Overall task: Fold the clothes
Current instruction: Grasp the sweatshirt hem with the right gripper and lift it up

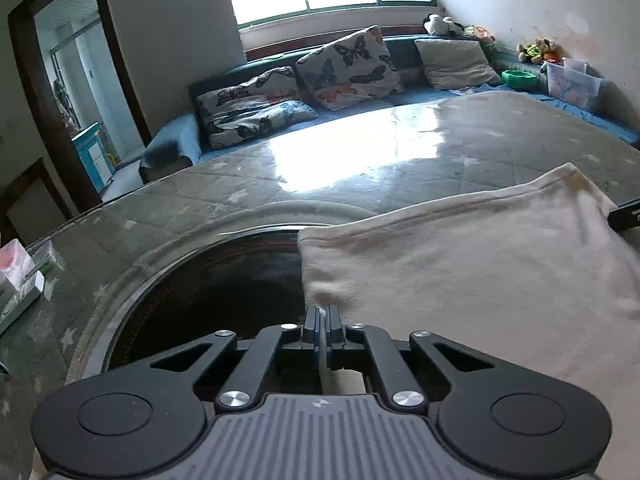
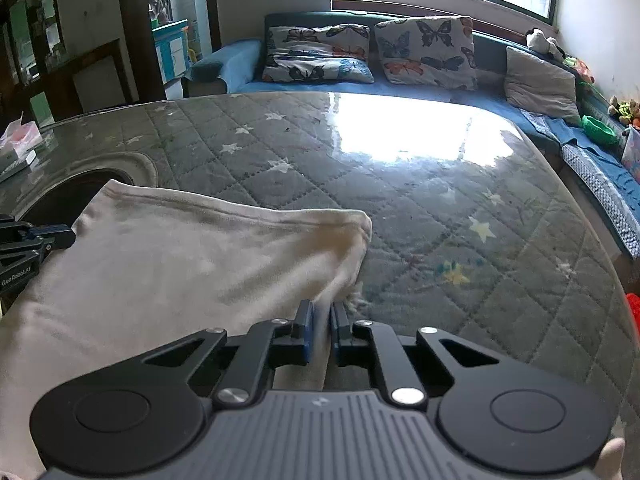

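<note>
Cream garment (image 1: 460,264) lies spread on the glass-topped table (image 1: 360,152), w/ its hemmed edge turned toward the sofa (image 2: 400,84) and one far corner (image 2: 362,222) puckered up a bit. Fabric looks doubled over, but I can't tell how many layers.

My left gripper (image 1: 322,316) is pinched nearly closed on the garment's left near edge; a thin fold of cloth runs up btwn the fingers (image 1: 310,322), which sit just over the dark round opening (image 1: 224,292) under the glass. From the right wrist view the same gripper shows at the far left edge, touching the cloth's side.

My right gripper (image 2: 320,316) is clamped on the right near corner of the garment, jaws a bit wider apart than the left's, w/ a bunched strip of fabric filling the gap btwn the blue pads (image 2: 306,328). Cloth slopes up into both grips, so the near edge is lifted off the table while the far part rests flat.

Under the glass: grey quilted cover (image 2: 440,220) w/ star print. Window glare (image 2: 400,132) sits well beyond the garment. Butterfly cushions (image 2: 426,50) lean on the sofa back. Small boxes (image 1: 20,276) sit at the table's left end, well apart from the cloth.
</note>
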The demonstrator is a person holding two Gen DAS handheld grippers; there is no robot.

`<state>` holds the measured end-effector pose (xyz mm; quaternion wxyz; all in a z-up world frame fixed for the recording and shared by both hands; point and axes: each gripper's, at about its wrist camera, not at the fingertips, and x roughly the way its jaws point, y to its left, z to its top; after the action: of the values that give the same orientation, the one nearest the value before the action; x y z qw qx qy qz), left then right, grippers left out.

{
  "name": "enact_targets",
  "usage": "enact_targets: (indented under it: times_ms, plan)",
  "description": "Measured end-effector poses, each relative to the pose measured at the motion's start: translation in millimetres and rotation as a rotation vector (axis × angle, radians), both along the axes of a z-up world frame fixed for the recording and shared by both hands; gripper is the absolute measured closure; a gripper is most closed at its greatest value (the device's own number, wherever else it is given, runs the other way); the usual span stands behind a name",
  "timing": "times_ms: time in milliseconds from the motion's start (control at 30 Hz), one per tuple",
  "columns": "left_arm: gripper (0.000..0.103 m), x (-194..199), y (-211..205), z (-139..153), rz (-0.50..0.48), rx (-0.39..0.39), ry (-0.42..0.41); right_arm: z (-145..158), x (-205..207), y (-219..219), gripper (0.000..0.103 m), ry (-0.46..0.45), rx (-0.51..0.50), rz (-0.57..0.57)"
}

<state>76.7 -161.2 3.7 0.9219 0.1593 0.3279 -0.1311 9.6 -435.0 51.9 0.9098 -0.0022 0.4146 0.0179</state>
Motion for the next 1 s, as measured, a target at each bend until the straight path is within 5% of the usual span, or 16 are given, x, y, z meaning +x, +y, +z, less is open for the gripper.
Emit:
enact_targets:
  times_ms: [200,367,500,767,1000]
  plan:
    - [0.1,5.3,3.4,-1.7,0.024,0.023,-0.014,-2.1,12.0,3.2,0.095,-0.013,-0.004,0.012]
    - [0.095,-0.9,7.5,6.3,0.02,-0.03,0.019,7.2,3.6,-0.3,0.092,-0.026,-0.022,0.042]
    - [0.094,-36.7,-2.8,19.7,-0.08,-0.071,0.023,23.8,-25.4,-14.2,0.09,-0.044,-0.029,0.025]
    - [0.078,-128.5,-34.8,20.6,-0.35,-0.136,0.07,19.0,-112.5,-85.4,0.078,-0.01,-0.121,-0.201]
    - [0.078,-165.8,-41.8,8.1,-0.414,-0.102,0.07,-2.4,-161.7,-137.2,0.07,0.012,-0.113,-0.369]
